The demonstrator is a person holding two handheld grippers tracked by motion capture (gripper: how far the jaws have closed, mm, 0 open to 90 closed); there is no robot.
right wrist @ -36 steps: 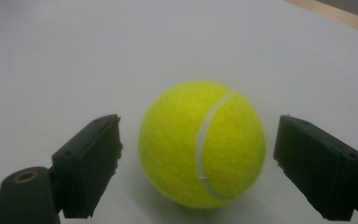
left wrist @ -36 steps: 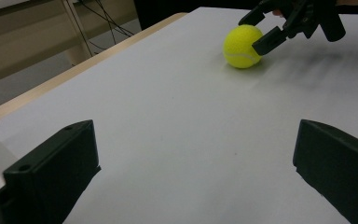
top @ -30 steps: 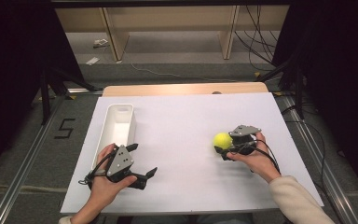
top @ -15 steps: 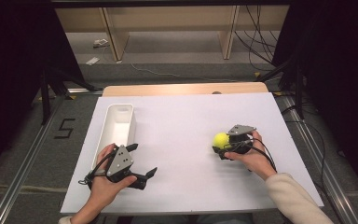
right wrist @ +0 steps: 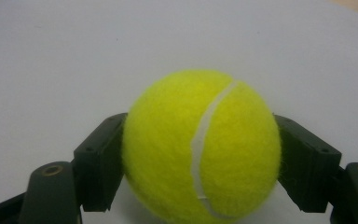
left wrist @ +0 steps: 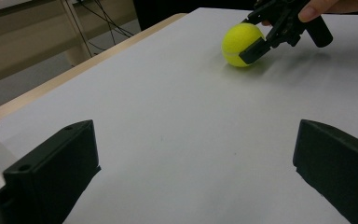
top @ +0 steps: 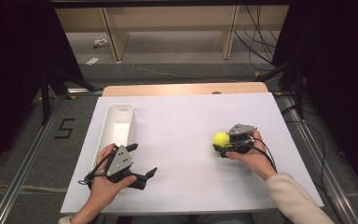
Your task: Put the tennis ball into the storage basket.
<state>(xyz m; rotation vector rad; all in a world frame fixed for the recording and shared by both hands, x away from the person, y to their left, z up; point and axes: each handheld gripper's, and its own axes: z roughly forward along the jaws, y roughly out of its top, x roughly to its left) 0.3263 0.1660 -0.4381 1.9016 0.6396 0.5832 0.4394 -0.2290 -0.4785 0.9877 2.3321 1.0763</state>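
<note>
Both jaws of the right gripper [top: 223, 148] pinch the ball [top: 221, 138]; keep that squeeze centred before lifting. Left gripper [top: 140, 164] rests with jaws wide apart, beside the bin [top: 103, 135].

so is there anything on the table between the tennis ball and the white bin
Nothing visible. The tennis ball sits between the right gripper's jaws, and bare table lies between it and the white bin. The left gripper rests nearer the person, off that line.

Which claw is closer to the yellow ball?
Right. The right claw grips the ball between its jaws; the left claw sits open across the table, beside the white bin.
</note>
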